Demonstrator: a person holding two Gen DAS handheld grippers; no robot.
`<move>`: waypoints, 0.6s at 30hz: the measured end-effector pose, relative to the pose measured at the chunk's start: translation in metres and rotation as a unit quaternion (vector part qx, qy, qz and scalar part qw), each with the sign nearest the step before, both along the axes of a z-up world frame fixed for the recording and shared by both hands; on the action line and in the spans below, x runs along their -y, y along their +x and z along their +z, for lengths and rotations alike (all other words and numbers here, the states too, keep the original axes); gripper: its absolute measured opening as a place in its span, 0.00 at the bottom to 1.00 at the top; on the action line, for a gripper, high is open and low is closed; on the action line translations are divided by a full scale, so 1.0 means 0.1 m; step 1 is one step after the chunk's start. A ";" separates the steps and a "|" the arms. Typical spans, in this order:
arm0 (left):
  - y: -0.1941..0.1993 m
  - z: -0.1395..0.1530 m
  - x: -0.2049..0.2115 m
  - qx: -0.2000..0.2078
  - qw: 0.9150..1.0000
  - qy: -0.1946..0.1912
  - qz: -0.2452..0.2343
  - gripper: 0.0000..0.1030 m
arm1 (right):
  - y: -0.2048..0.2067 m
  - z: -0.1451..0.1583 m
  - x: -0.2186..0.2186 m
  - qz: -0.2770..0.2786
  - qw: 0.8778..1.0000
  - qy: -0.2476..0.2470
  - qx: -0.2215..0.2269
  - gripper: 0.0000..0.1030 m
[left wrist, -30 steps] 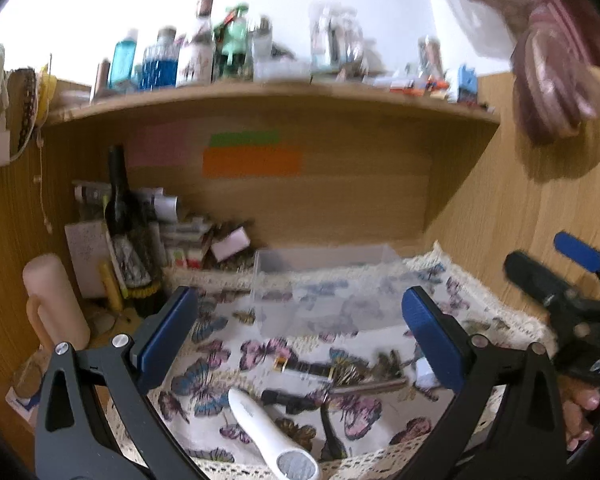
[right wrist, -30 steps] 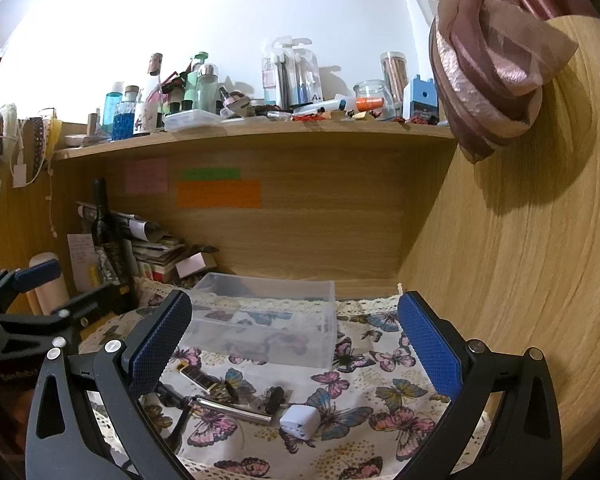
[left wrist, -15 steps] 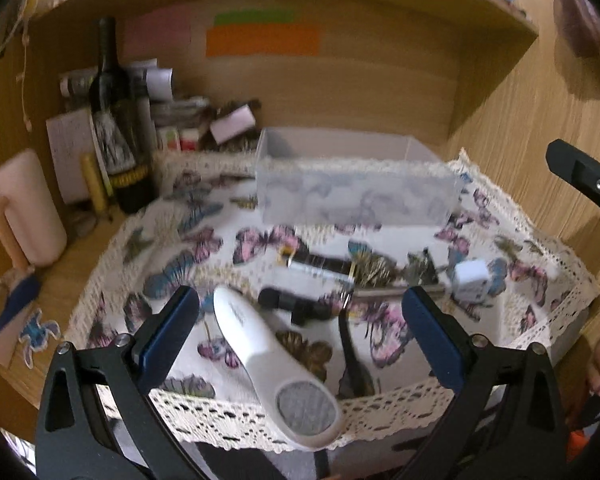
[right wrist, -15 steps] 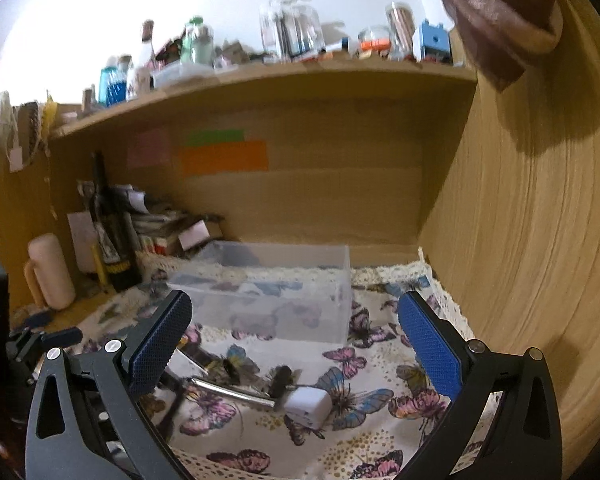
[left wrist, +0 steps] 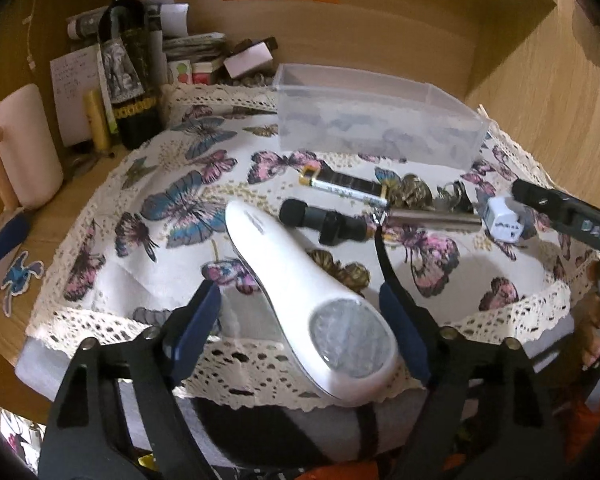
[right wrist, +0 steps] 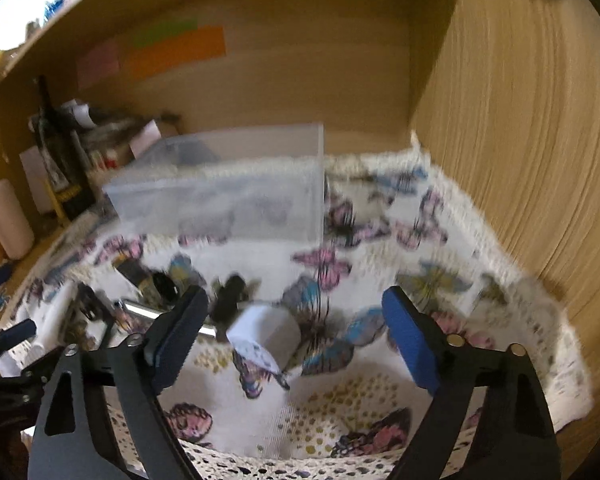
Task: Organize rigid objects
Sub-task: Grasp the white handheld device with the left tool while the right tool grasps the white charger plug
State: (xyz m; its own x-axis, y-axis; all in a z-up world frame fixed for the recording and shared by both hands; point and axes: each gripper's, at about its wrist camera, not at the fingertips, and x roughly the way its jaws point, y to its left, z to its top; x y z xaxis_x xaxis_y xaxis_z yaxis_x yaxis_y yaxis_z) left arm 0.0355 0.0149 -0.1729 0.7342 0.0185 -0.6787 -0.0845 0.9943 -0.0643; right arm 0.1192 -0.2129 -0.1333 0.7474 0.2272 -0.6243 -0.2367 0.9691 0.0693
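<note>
A white handheld device [left wrist: 300,280] lies at the front edge of the butterfly cloth [left wrist: 172,208]. My left gripper [left wrist: 300,320] is open, its blue pads either side of the device's round grey head, not closed on it. Behind lie a black cylinder [left wrist: 324,222], a black-and-gold tube [left wrist: 344,188], a metal bar [left wrist: 432,218] and a white charger cube [left wrist: 500,224]. My right gripper [right wrist: 296,332] is open, with the cube [right wrist: 264,334] between its pads, apart from them. A clear plastic bin [left wrist: 376,120] stands behind, also in the right wrist view [right wrist: 228,196].
A dark wine bottle [left wrist: 128,68], papers and small boxes [left wrist: 188,48] stand at the back left. A pale pink mug [left wrist: 20,148] stands left. Wooden walls close the back and right side [right wrist: 520,140]. The right gripper's arm shows in the left wrist view [left wrist: 568,216].
Both grippers have tilted down and moved in towards the table. The left one now straddles the white device's head; the right one has closed in around the white cube.
</note>
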 end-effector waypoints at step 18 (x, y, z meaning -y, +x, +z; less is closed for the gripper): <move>0.02 0.13 -0.20 0.015 1.000 0.012 0.004 0.40 | 0.17 -0.26 -0.20 -0.004 0.998 -0.007 -0.064 0.43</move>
